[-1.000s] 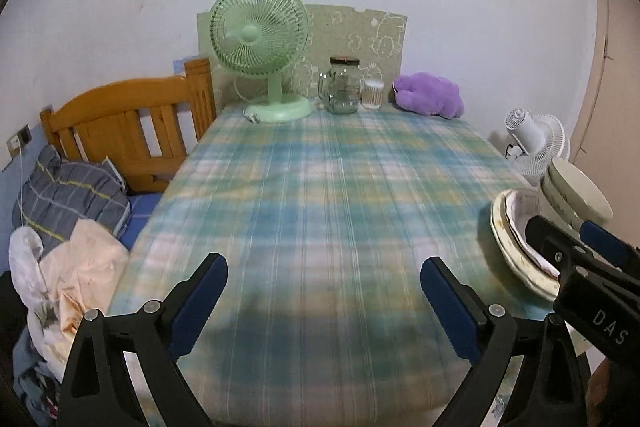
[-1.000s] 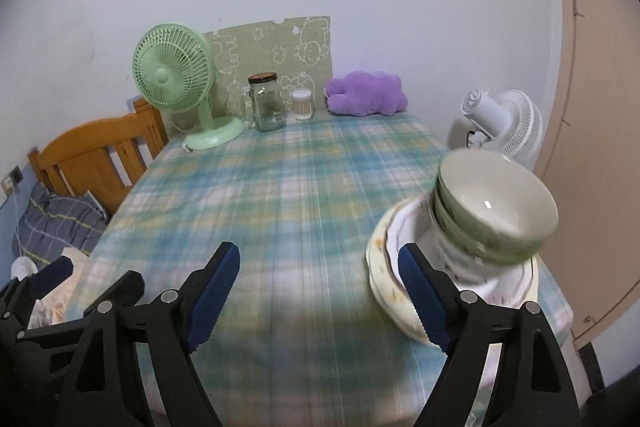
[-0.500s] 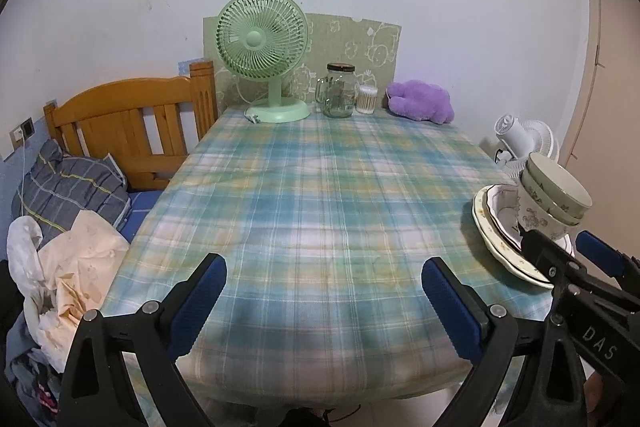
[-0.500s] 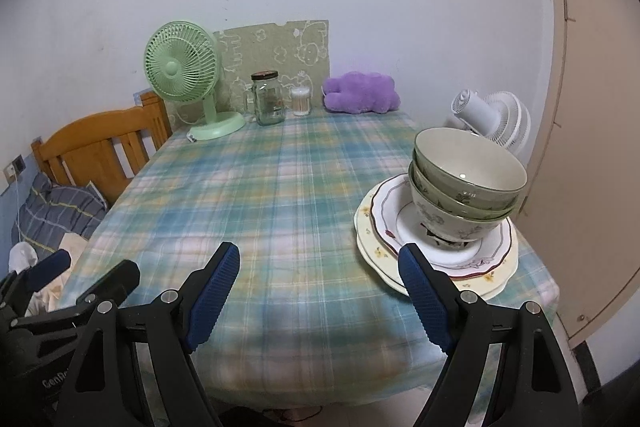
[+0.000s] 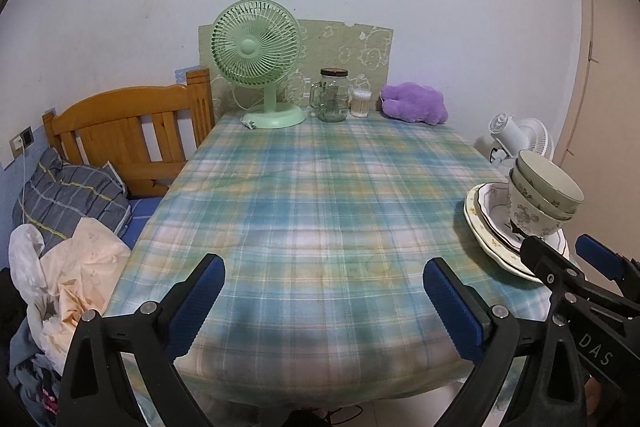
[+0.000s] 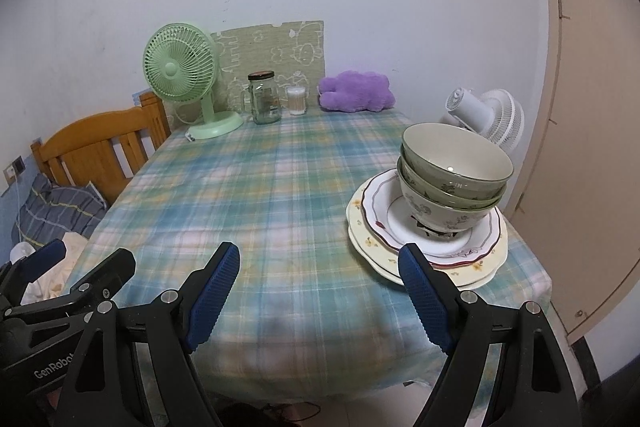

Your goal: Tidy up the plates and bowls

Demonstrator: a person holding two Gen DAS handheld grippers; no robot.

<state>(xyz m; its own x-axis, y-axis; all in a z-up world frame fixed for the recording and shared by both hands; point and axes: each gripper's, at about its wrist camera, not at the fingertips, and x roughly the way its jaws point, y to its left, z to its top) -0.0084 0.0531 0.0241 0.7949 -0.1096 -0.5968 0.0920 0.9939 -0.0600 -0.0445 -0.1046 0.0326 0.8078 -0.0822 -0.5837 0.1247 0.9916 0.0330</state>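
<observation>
Jaws wide apart on both grippers, nothing between them. Left gripper [image 5: 323, 301] and right gripper [image 6: 319, 293] hover side by side at the near edge of the table [image 6: 256, 187], pointing level toward the far wall. Bowls [image 6: 454, 175], nested upright with mouths up, sit on the stacked plates [image 6: 384, 223] at the near right corner, just beyond the right gripper's right finger.

Dim, even indoor light w/ soft shadows; strong fisheye bend and black corners; tablecloth [image 5: 320, 211] looks slightly blurry.
</observation>
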